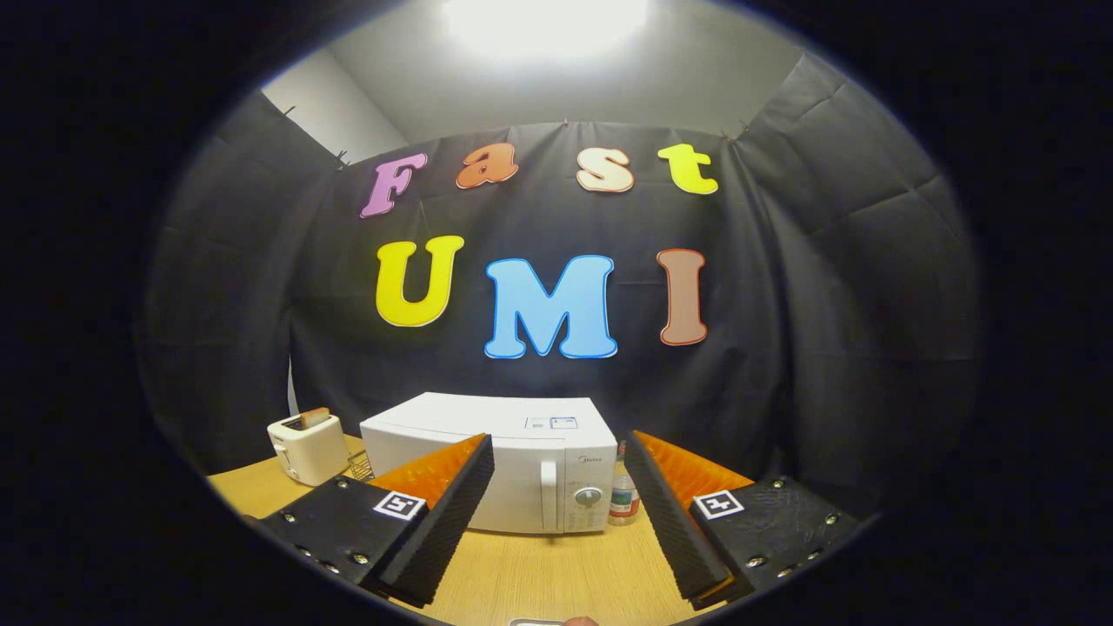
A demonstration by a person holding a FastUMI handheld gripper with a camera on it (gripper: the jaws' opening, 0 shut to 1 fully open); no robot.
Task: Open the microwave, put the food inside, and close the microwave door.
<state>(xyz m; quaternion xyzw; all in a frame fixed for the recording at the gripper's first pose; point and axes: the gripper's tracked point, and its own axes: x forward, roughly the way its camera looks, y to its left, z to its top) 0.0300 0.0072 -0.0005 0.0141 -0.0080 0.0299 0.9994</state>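
Note:
A white microwave [513, 465] stands on the wooden table [539, 569], beyond my fingers, with its door closed. Its vertical handle [548, 496] and round knob [589, 497] face me, on the right part of the front. My gripper [559, 452] is open, with a wide gap between the two fingers [452, 513] and nothing held. The microwave's front shows through that gap, some distance ahead. The left finger hides part of the door.
A white toaster [307, 448] with a slice of toast in it sits left of the microwave. A small wire rack [361, 467] lies between them. A bottle [623, 496] stands just right of the microwave. Black cloth walls close the booth behind and beside the table.

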